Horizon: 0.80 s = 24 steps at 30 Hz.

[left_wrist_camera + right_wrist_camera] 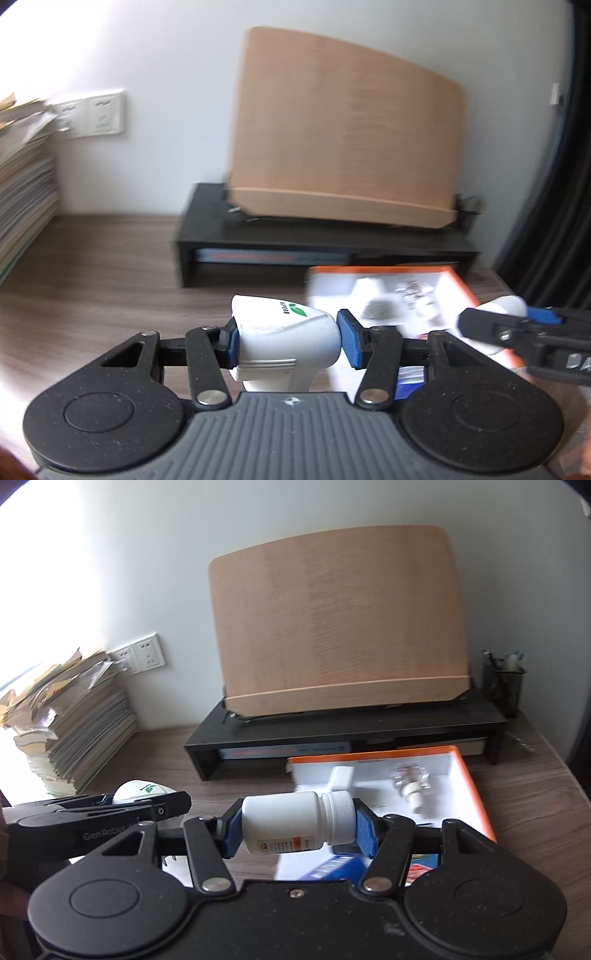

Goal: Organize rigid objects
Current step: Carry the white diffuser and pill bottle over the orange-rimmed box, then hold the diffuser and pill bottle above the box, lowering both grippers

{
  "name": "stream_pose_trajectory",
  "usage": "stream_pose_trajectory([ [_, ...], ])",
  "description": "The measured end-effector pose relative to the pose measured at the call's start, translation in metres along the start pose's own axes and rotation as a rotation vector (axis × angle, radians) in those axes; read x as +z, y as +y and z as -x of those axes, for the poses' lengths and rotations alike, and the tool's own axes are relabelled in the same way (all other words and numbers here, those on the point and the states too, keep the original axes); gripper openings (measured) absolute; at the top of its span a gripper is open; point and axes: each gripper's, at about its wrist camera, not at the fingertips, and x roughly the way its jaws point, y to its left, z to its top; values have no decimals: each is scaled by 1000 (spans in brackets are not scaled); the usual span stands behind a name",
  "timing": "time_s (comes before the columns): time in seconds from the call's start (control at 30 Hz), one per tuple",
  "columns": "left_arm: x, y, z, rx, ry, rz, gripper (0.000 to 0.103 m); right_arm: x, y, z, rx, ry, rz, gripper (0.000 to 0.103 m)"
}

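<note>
My left gripper [290,341] is shut on a white device with a green leaf logo [284,332], held above the wooden desk. My right gripper [297,829] is shut on a white pill bottle [295,821] lying sideways between the blue pads, cap to the right. Each gripper shows in the other's view: the right gripper [517,332] at the right edge with the bottle [506,306], the left gripper [110,812] at the left with the white device [138,790]. An orange-rimmed box [469,775] with printed product pictures lies on the desk just ahead.
A black monitor riser [351,723] stands at the back with a wooden board [340,627] propped on it. A tall stack of papers [70,720] sits at the left by wall sockets [144,657]. A mesh pen holder [504,683] stands at the right. A blue box [332,867] lies below the right gripper.
</note>
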Motion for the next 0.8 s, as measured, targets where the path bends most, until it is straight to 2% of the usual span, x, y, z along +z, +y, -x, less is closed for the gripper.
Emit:
stream_pose_trajectory([
  [0.3,8,-70,-10,-89,5,-30,52,6,-54,34,-88,-44,-23,71],
  [0.5,6,-93,-16,-83,18,-41,52,7,-79,40,-103,-45,-38,71],
  [0.8,6,-102,-21,-49,42,-27,52,13,-87,29,-74,-39,-33,71],
])
